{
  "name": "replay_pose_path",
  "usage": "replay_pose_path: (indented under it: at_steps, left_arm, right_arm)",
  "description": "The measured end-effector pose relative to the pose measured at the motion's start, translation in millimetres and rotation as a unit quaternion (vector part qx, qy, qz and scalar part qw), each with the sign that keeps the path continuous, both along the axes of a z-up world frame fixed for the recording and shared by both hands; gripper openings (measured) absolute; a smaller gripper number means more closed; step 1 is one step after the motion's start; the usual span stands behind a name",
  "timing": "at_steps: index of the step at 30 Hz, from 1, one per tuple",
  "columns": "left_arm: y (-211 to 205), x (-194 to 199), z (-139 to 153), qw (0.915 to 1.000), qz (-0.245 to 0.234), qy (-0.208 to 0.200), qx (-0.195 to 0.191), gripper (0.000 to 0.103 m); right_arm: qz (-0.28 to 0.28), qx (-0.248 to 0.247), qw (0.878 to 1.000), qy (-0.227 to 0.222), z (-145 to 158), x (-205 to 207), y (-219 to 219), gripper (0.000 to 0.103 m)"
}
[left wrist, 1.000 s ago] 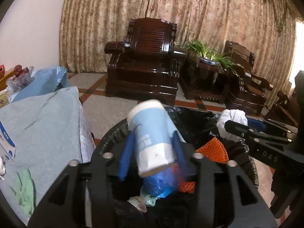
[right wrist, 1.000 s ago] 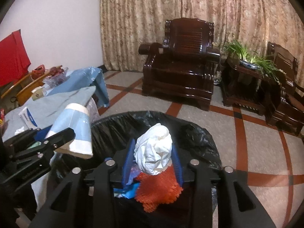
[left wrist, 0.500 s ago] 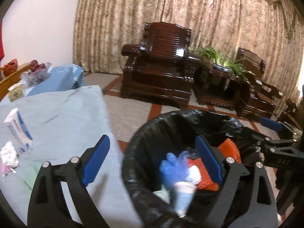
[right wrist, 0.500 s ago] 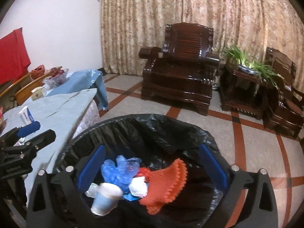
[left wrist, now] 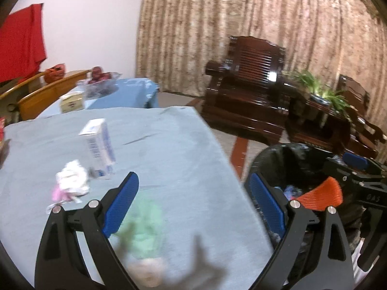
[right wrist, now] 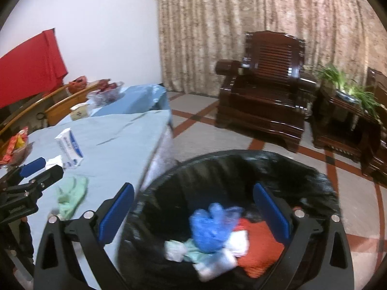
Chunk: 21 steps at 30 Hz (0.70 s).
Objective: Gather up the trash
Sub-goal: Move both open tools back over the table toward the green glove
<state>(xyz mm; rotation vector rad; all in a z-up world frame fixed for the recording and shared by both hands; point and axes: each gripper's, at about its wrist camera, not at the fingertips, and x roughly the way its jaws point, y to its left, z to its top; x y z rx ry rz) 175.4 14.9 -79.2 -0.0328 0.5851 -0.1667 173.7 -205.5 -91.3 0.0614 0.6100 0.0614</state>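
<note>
A: Blue pads on both grippers. Left gripper (left wrist: 193,193): jaws spread wide, nothing between them, over the table (left wrist: 169,145) near its right edge. Right gripper (right wrist: 193,207): jaws spread wide, empty, above the bin (right wrist: 241,166).

B: Trash on the table?

A: Green glove (left wrist: 142,222) between the left jaws' line of sight, blurred, near the front edge. White-pink wad (left wrist: 71,181) to its left, just beside the box (left wrist: 99,149), which stands upright mid-table. A pale blob at the very front edge; cannot tell what it is.

B: Bin contents?

A: Black liner. Inside: blue glove (right wrist: 212,227), orange mesh (right wrist: 261,246), white and pale scraps (right wrist: 217,263), blurred. Bin stands on the floor, just beside the table's right edge.

B: Grippers relative to each other?

A: Apart. Each shows in the other's view at the frame's side, touching nothing.
</note>
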Motion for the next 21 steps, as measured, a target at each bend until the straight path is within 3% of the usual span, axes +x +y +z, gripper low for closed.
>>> replay_pose_path:
  at_steps: [13, 21]
  left_arm:
    - [99.6, -22.3, -6.2, 0.9951, 0.096, 0.008, 0.019, 0.091]
    - [140.1, -37.7, -23.0, 0.9899, 0.137, 0.026, 0.026, 0.091]
  right_arm:
    - [0.101, 0.008, 0.995, -0.001, 0.5, 16.9, 106.1, 0.097]
    - [0.137, 0.014, 0.99, 0.02, -21.8, 22.9, 159.1, 0.097]
